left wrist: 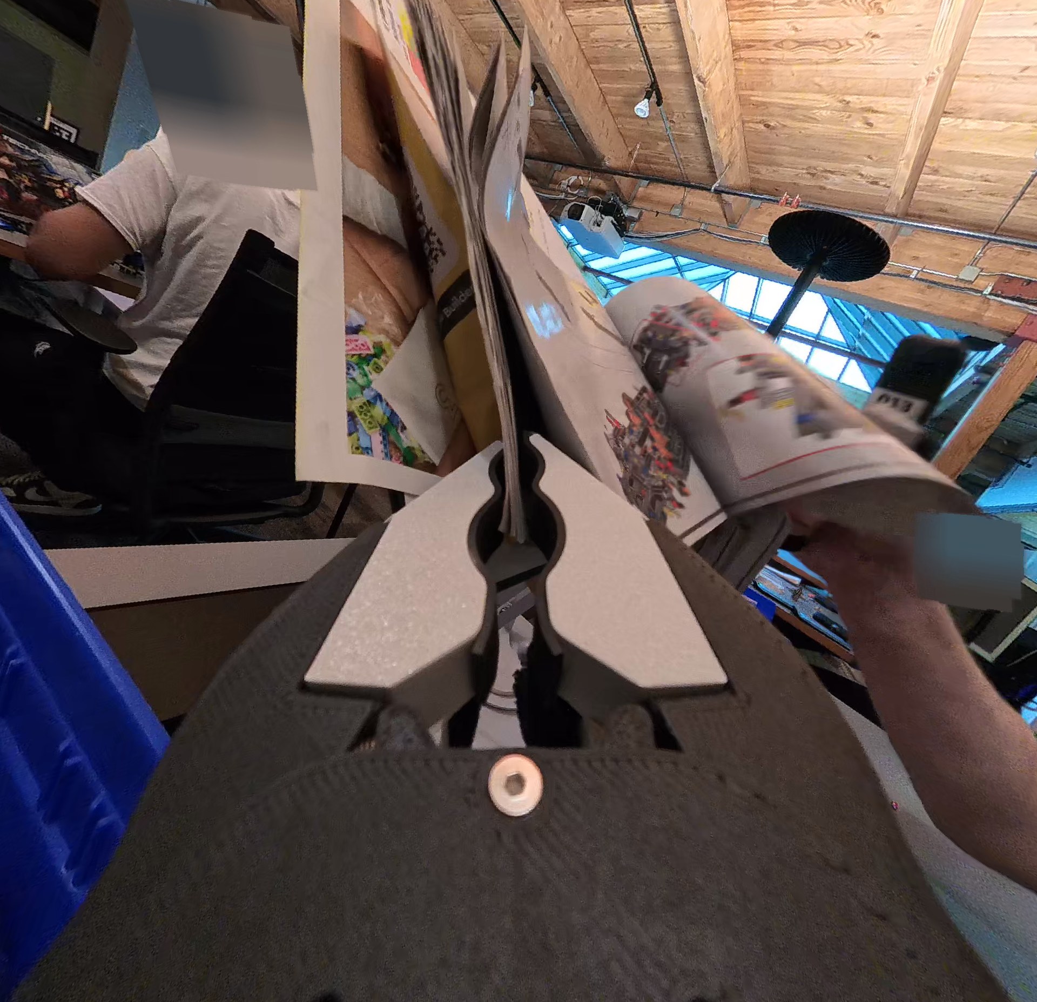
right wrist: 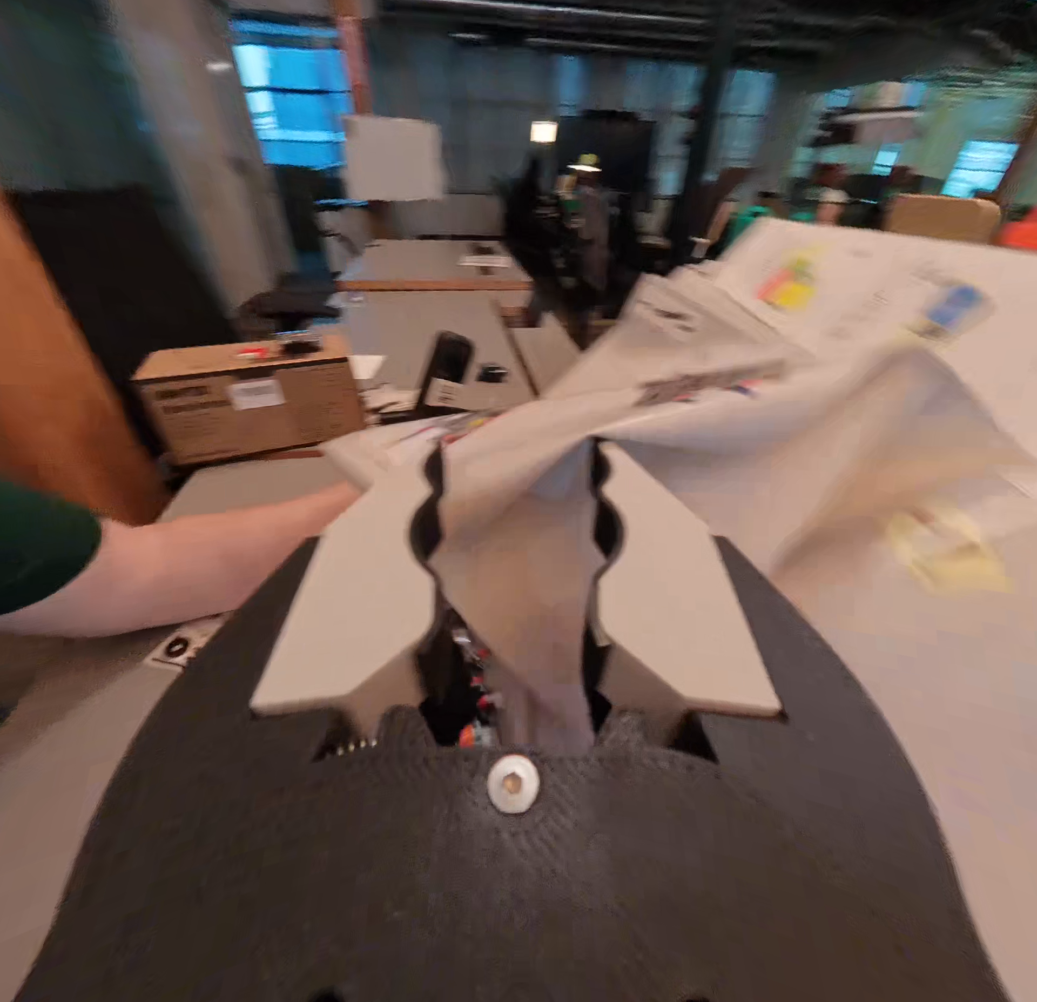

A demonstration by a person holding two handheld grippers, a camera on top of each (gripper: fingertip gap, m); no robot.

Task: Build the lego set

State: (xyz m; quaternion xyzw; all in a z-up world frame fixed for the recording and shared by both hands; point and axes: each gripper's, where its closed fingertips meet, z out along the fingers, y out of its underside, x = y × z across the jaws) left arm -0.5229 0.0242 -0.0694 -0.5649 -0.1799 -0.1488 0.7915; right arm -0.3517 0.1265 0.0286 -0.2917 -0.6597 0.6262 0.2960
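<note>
Two grippers are engaged with one instruction booklet point(left wrist: 561, 324), which is held up in the air rather than lying on the table. The left gripper point(left wrist: 513, 470) is closed tight on a thick bundle of pages near the booklet's lower edge, so the booklet stands upright above it and fans open. The right gripper point(right wrist: 516, 470) is partly open, with a loose, curled page point(right wrist: 522, 526) lying between its jaws; whether that page is actually pinched cannot be told, as the right wrist view is blurred.

The booklet is judged light, thin and floppy, with glossy pages that may slip or tear if pulled by a single sheet. A firmer hold is likely to be had close to the spine or on a thick bundle, as the left gripper has it. A page to the right of the booklet's spine is curled over a bare hand point(left wrist: 842, 543).

A blue bin point(left wrist: 56, 694) stands just left of the booklet's holder, and a seated person point(left wrist: 185, 234) is beyond the booklet on the left. Open room is seen above and to the right of the booklet.
</note>
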